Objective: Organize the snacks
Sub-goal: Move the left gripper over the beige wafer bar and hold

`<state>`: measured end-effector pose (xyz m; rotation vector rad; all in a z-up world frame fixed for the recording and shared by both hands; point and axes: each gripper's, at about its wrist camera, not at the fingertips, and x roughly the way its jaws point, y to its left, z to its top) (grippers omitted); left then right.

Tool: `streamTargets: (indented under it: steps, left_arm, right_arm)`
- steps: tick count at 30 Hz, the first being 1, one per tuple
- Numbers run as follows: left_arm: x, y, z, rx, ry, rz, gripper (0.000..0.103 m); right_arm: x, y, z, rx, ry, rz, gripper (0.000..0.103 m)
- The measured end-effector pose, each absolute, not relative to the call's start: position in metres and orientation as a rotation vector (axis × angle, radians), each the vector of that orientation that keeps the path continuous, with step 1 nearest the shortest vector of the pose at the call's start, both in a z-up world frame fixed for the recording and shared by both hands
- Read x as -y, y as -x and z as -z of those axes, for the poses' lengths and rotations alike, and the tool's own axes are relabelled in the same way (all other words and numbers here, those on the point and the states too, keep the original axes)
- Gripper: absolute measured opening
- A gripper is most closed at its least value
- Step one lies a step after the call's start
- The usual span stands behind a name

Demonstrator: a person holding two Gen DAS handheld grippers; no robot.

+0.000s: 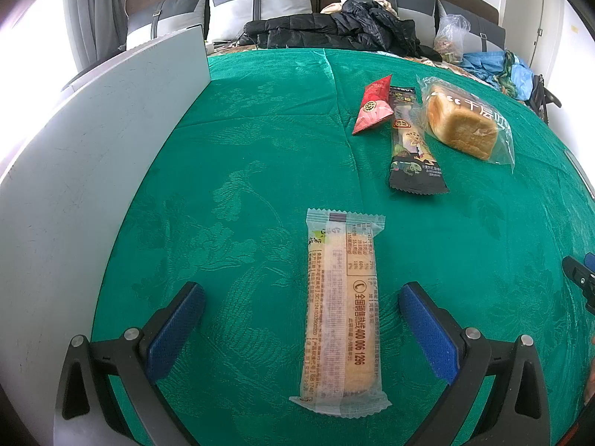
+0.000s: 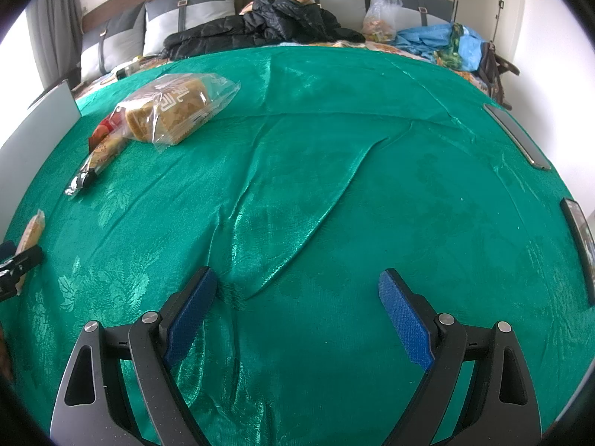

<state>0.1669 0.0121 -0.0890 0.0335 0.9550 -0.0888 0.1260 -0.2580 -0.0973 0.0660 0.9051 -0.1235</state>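
A long clear-wrapped biscuit bar (image 1: 340, 312) lies on the green cloth between the fingers of my left gripper (image 1: 301, 308), which is open and not touching it. Farther back lie a red packet (image 1: 373, 106), a black snack bar (image 1: 411, 141) and a bagged bread loaf (image 1: 463, 120). My right gripper (image 2: 297, 293) is open and empty over bare wrinkled cloth. In the right wrist view the bread loaf (image 2: 174, 106), the black snack bar (image 2: 98, 158) and the biscuit bar (image 2: 31, 232) lie at the left.
A white box wall (image 1: 93, 156) stands along the left of the table. Two phones (image 2: 515, 135) lie at the right table edge. A bed with pillows, a black jacket (image 1: 334, 29) and bags sits behind the table.
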Motion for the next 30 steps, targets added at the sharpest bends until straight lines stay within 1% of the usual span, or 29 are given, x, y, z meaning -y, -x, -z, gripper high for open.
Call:
streamTargets:
  steps: [27,30]
  left_arm:
    - [-0.0120,-0.1666,0.0892,-0.954,-0.034,0.089,0.103]
    - [-0.0118,-0.1664,0.0892,-0.954,-0.034,0.089,0.103]
  right_arm:
    - [0.2581,-0.1260,0.0972,-0.904,-0.067,0.123,0.091]
    - [0.2594,-0.1306,0.0944,-0.941,-0.077,0.124,0.090]
